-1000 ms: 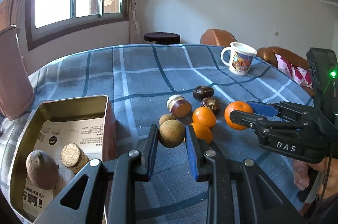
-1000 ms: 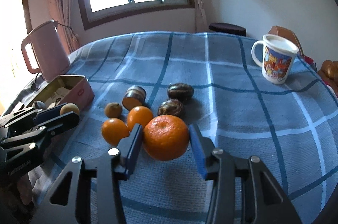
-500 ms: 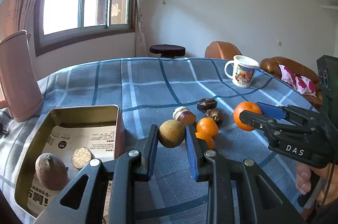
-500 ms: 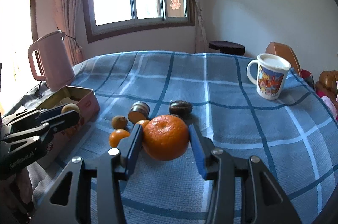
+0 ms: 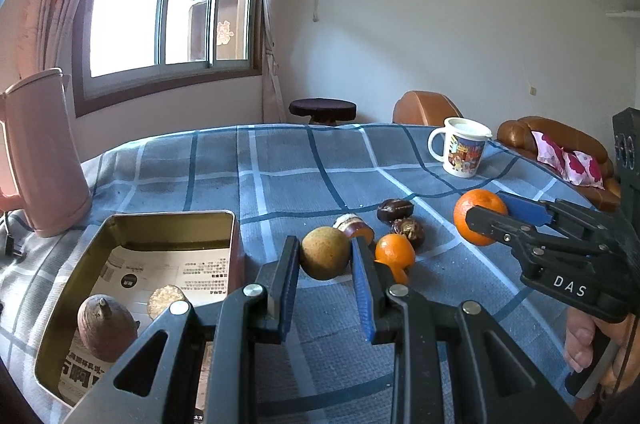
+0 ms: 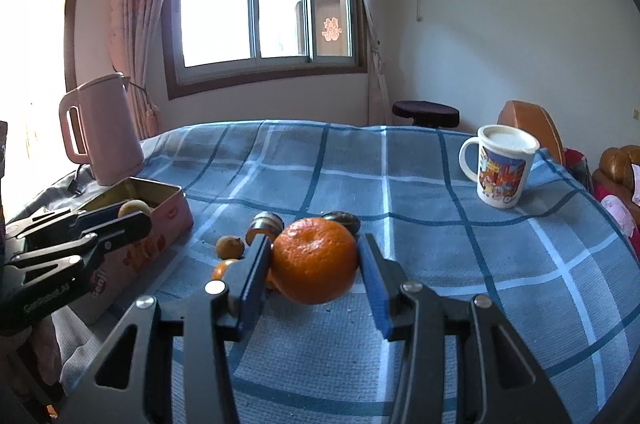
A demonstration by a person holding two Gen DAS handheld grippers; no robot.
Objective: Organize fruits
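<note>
We see the left gripper (image 5: 325,258) clamping a brown fruit (image 5: 325,253) (above the table), the right gripper (image 6: 314,266) pinching an orange (image 6: 315,261).

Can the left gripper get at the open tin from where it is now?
Probably yes. The left gripper, shut on a round brown fruit, sits just right of the tin, whose open top has bare paper lining beside two items already inside.
</note>
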